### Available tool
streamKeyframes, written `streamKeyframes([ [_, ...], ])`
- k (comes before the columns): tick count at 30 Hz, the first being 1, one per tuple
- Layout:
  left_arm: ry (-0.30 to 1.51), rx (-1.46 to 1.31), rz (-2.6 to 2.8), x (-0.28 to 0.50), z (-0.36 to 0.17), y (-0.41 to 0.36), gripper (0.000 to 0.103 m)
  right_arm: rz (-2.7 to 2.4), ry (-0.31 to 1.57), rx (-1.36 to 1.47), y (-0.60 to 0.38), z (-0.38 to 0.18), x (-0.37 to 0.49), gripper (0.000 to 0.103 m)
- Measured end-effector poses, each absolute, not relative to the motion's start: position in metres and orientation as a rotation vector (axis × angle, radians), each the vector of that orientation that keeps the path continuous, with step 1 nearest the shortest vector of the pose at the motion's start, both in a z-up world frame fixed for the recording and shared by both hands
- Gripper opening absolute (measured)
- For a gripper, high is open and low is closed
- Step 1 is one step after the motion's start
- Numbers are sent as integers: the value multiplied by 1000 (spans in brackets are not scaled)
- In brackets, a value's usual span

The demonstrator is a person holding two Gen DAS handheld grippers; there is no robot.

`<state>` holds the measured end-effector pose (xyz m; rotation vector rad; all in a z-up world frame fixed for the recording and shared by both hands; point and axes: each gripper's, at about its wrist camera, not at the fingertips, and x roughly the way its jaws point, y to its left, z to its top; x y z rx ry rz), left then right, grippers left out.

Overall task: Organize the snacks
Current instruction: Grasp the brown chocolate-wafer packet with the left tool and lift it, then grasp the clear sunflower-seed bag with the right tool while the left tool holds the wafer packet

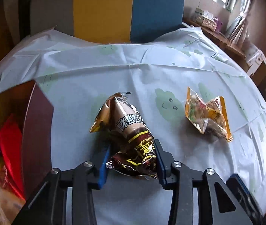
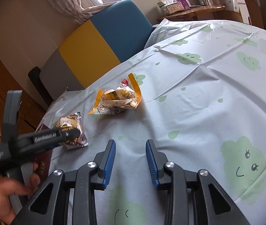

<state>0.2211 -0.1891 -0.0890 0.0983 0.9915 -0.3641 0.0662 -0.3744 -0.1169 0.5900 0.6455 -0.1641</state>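
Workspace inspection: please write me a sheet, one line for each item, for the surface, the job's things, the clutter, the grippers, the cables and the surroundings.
Surface: tablecloth, pale with green cloud faces, creased.
Job's things: brown snack packet lying between the left gripper's pads; orange-edged snack bag lying apart to its right; dark red box at the table's left edge, with red and purple packets inside.
Clutter: nothing seen.
Grippers: left gripper closed on the brown packet's near end; right gripper over bare cloth, jaws apart, nothing between them.
Cables: nothing seen.
Surroundings: yellow and blue chair, window with curtains, tissue box on a wooden shelf.
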Motion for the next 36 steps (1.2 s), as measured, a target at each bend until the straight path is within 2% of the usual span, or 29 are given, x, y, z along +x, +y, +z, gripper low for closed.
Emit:
streamKeyframes([
  [6, 912, 65, -385, 192, -93, -177, 42, -154, 663, 618, -378, -115, 66, 34],
  [9, 877, 89, -396, 184, -94, -175, 42, -139, 732, 527, -373, -102, 77, 34],
  [10, 875, 85, -394, 183, -94, -175, 42, -113, 739, 478, -371, -92, 82, 35],
  [12, 874, 80, -391, 183, -95, -174, 42, -66, 747, 391, -371, -73, 98, 46],
  [18, 859, 88, -390, 182, -96, -175, 42, 50, 823, 123, -366, -42, 175, 51],
  [22, 854, 93, -388, 181, -97, -176, 43, 98, 912, -78, -350, -53, 224, 51],
  [26, 853, 95, -389, 180, -97, -177, 43, 139, 1032, -77, -351, -84, 246, 51],
  [30, 850, 97, -388, 181, -98, -177, 43, 191, 1008, -18, -360, -86, 227, 52],
  [36, 849, 96, -389, 181, -98, -177, 43, 248, 1024, -176, -347, -87, 213, 52],
])
